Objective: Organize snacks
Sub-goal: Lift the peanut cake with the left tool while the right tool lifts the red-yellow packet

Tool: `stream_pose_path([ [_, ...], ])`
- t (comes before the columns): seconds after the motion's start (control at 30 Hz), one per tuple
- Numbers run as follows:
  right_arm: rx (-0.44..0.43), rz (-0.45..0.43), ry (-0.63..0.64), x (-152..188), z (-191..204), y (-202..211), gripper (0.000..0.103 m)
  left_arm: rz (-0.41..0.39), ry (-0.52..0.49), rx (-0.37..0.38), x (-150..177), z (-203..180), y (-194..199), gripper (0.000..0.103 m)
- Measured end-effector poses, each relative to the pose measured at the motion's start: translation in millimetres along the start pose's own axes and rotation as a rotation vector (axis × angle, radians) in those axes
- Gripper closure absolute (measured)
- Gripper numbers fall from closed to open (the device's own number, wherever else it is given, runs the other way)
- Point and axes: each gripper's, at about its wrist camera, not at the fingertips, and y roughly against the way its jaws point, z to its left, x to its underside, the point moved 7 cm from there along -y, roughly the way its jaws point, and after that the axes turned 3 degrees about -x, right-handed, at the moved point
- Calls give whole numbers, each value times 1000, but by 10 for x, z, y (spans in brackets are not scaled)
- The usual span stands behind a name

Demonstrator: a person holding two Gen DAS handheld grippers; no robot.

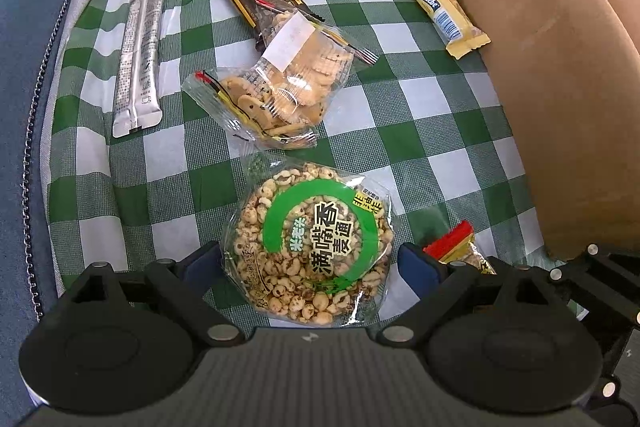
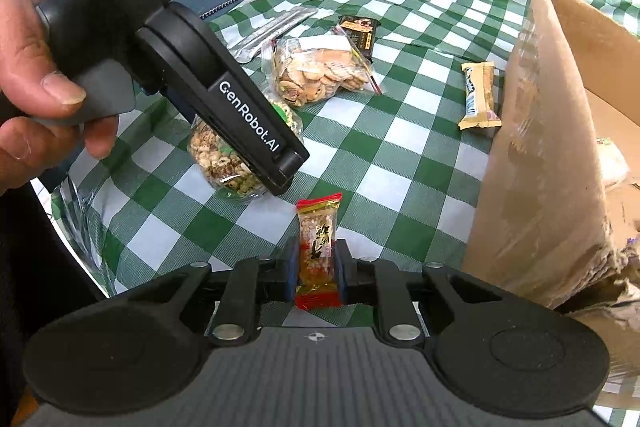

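The cardboard box (image 2: 560,163) is cut off at the right edge of the right wrist view, contents mostly hidden. The left hand-held gripper (image 1: 310,263) is spread wide w/ fingers either side of the round puffed-grain snack pack (image 1: 310,251) at lower centre; contact unclear. The right hand-held gripper (image 2: 317,269) is narrowed, clamping a red-ended snack bar (image 2: 318,251) at lower centre, above the green checked cloth (image 2: 400,155). The biscuit bag (image 1: 280,83) and yellow Alpenliebe bar (image 1: 438,7) lie farther up the frame.
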Motion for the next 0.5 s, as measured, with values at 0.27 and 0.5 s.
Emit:
stream_pose_path([
  [0.27,12,-9,-3,-14,17,5,84,-13,4,0,-15,13,23,15],
  [0.5,20,-48,-6,-56,33,93,85,-84,43,0,-89,49,179,17],
])
